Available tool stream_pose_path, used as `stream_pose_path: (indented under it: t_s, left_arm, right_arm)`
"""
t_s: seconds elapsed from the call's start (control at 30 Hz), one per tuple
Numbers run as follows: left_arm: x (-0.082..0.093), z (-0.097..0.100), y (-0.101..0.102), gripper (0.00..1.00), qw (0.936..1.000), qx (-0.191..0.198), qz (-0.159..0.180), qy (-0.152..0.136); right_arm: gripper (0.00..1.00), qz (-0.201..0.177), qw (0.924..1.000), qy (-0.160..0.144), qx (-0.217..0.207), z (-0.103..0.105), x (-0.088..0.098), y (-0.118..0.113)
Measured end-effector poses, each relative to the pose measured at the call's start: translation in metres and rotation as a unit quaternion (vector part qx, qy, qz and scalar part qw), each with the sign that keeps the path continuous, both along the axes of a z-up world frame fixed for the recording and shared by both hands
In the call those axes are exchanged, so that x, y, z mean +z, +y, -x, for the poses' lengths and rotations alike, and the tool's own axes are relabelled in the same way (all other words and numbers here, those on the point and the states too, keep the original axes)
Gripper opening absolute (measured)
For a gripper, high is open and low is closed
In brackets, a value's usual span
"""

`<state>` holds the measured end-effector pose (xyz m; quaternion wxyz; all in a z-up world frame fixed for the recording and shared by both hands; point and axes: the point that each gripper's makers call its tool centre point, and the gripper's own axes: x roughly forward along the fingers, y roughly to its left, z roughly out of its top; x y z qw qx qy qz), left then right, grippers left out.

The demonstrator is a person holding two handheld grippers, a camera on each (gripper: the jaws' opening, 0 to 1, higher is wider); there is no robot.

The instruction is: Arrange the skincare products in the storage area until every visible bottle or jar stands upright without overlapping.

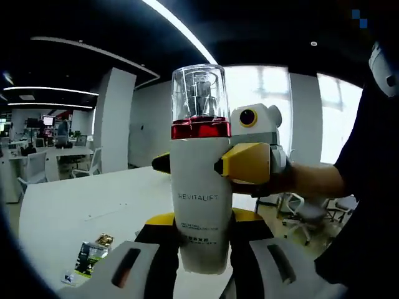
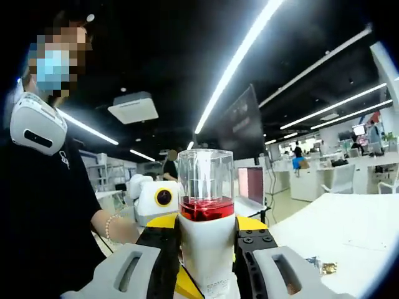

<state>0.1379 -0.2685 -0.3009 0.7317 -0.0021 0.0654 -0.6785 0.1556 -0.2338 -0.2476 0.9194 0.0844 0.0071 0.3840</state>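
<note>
Currently I hold the white bottle (clear cap, red collar) upright above the table, left gripper and right gripper both pinching it.

An open-plan office, by every sign: long strip lights run across a dark ceiling, white desks with monitors sit in rows at the far end, and swivel chairs stand by tall bright windows. A big white table stretches in the foreground (a few small packets lie on it). A ceiling projector hangs overhead, a laptop stands open, and people sit at distant desks.
</note>
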Motion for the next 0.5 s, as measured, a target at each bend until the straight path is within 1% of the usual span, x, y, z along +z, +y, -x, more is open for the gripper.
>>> stream_pose_path:
  t_s: [0.07, 0.13, 0.17, 0.2, 0.23, 0.27, 0.33, 0.47, 0.5]
  left_arm:
    - [-0.002, -0.007, -0.001, 0.28, 0.9996, 0.026, -0.008, -0.011]
    - [-0.004, -0.011, -0.001, 0.28, 0.9991, 0.038, -0.013, -0.01]
    - [-0.004, -0.013, -0.001, 0.28, 0.999, 0.043, -0.011, -0.009]
    - [-0.005, -0.015, -0.001, 0.28, 0.9985, 0.053, -0.013, -0.011]
    - [-0.006, -0.016, -0.001, 0.28, 0.9979, 0.061, -0.016, -0.013]
    - [-0.007, -0.02, -0.001, 0.28, 0.9964, 0.076, -0.024, -0.029]
    - [-0.007, -0.023, -0.002, 0.28, 0.9944, 0.093, -0.03, -0.04]
    - [-0.005, -0.03, -0.004, 0.28, 0.9921, 0.118, -0.024, -0.035]
    - [-0.005, -0.032, -0.005, 0.28, 0.9911, 0.127, -0.022, -0.031]
  right_arm:
    - [0.25, 0.009, 0.9997, 0.007, -0.024, -0.006, -0.002, -0.004]
    - [0.25, 0.012, 0.999, 0.017, -0.04, -0.011, -0.005, -0.006]
    - [0.25, 0.013, 0.9988, 0.017, -0.044, -0.013, -0.005, -0.007]
    - [0.25, 0.014, 0.9982, 0.025, -0.053, -0.015, -0.007, -0.007]
    - [0.25, 0.019, 0.9978, 0.026, -0.058, -0.016, -0.007, -0.007]
    - [0.25, 0.025, 0.9972, 0.028, -0.065, -0.018, -0.008, -0.009]
    - [0.24, 0.029, 0.9958, 0.032, -0.081, -0.021, -0.009, -0.01]
    - [0.24, 0.012, 0.9921, 0.044, -0.117, -0.029, -0.008, -0.013]
    - [0.24, 0.003, 0.99, 0.053, -0.131, -0.032, -0.009, -0.015]
